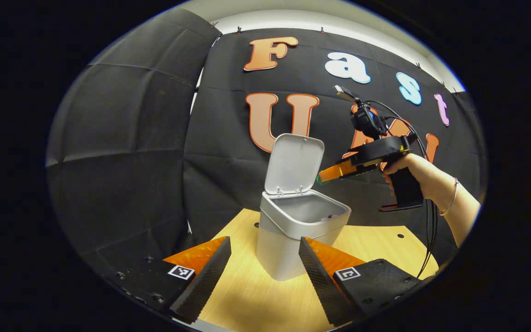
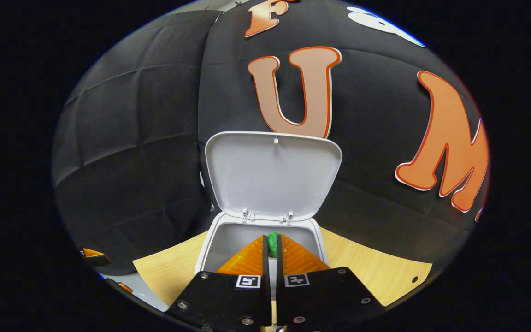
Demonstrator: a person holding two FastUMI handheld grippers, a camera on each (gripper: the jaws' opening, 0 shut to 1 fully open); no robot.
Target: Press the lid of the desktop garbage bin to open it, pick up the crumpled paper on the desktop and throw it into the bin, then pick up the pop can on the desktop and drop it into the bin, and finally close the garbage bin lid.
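Observation:
A white desktop bin (image 1: 284,244) stands on the wooden table with its lid (image 1: 294,163) swung up and open. A hand (image 1: 415,173) holds my right gripper (image 1: 323,177) just above the bin's right rim, tips pointing at the lid. In the right gripper view the fingers of the right gripper (image 2: 271,242) are almost together, pinching a small green crumpled paper (image 2: 272,243) over the bin's open mouth (image 2: 233,237), in front of the raised lid (image 2: 272,175). My left gripper (image 1: 265,263) is open near the table's front, and the bin's base shows between its fingers, farther off.
The light wooden table (image 1: 380,244) has small holes and free surface to the right of the bin. Black cables (image 1: 431,230) hang from the right gripper's handle. The black cloth wall stands close behind the bin.

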